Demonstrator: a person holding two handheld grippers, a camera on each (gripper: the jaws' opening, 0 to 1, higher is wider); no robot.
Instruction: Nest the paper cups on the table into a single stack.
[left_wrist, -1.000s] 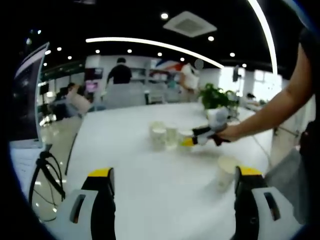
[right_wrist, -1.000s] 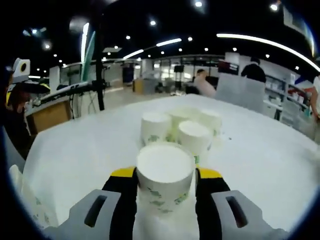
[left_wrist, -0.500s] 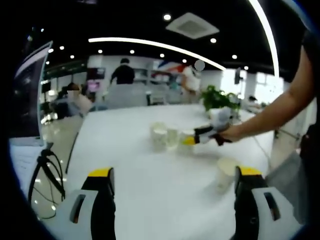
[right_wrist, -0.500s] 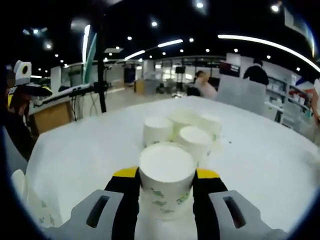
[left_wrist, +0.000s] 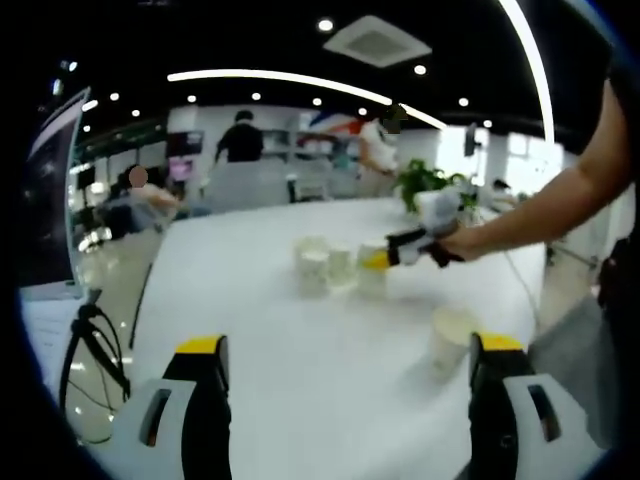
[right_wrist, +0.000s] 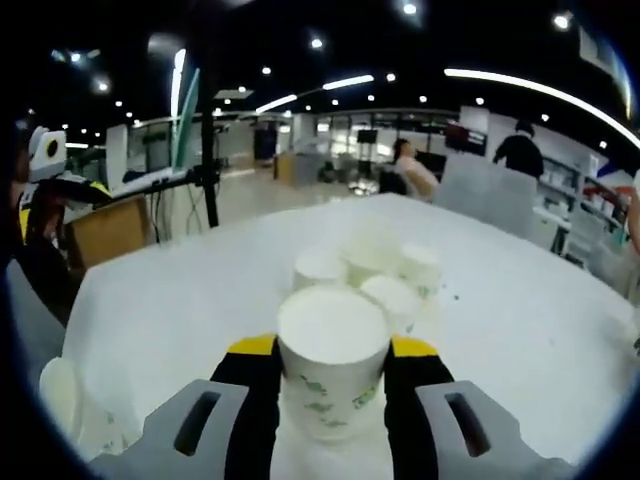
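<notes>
Right gripper view showed the right tongs (right_wrist: 333, 365) clamped on an upturned paper cup (right_wrist: 332, 352), held above the white table (right_wrist: 170, 300) just before a cluster of cups (right_wrist: 368, 272). Left tongs (left_wrist: 347, 400) stood wide apart, with a lone cup (left_wrist: 449, 337) beside the right jaw.

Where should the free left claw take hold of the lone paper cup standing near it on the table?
Grip the lone cup across its side wall, about mid-height, coming in level from the side. It stands upright, mouth up, apart from the cup cluster, so its wall looks free all round. The left claw is open but the cup sits off by one jaw, so probably shift sideways to centre it first.
</notes>
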